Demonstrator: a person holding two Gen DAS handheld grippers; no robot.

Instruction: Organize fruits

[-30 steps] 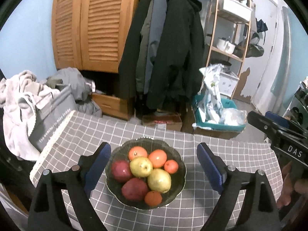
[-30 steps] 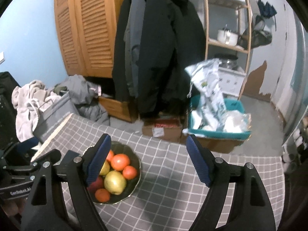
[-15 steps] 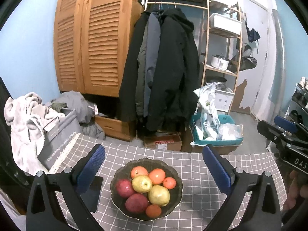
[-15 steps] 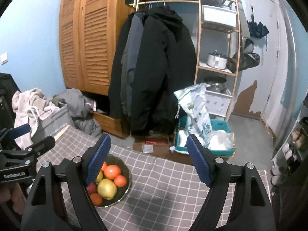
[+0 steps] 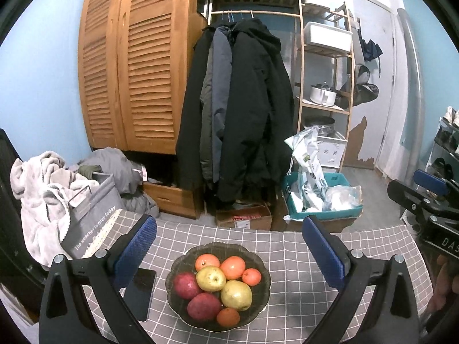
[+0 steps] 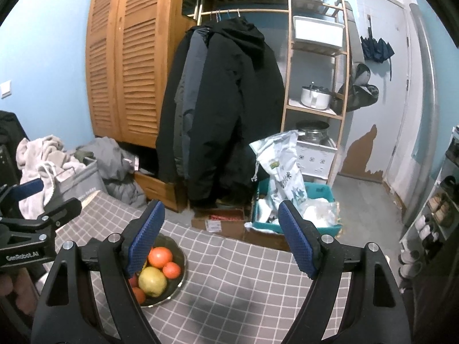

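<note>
I have both claws raised over the bench [image 5: 287,246], which wears a grey cloth with a white grid. My left claw [image 5: 229,250] stands wide, its blue ribbed pads far apart and holding nothing; the dark scalloped glass bowl [image 5: 259,261] sits below and between its fingers, straight ahead. My right claw [image 6: 221,238] is just as wide and just as empty, and from it the same bowl lies low to the left, partly behind its left finger.

All the fruit I can see is piled in that bowl: two red apples [image 5: 186,285], two yellow-green pears [image 5: 235,295], and four orange mandarins [image 5: 233,267] around the heap. Under the left finger of my left claw, a flat black slab, probably a phone [image 5: 142,289], lies on the cloth just beside the bowl. No fruit shows loose on the bench, though its near edge is hidden behind the claw arms.

This fits two readings: fruit already gathered with the claws drawn clear, or a mixed heap waiting to be sorted by kind. I cannot settle which. Any further reach would need care with the top fruit, since round pieces stacked like this would likely roll when a neighbour is nudged.
</note>
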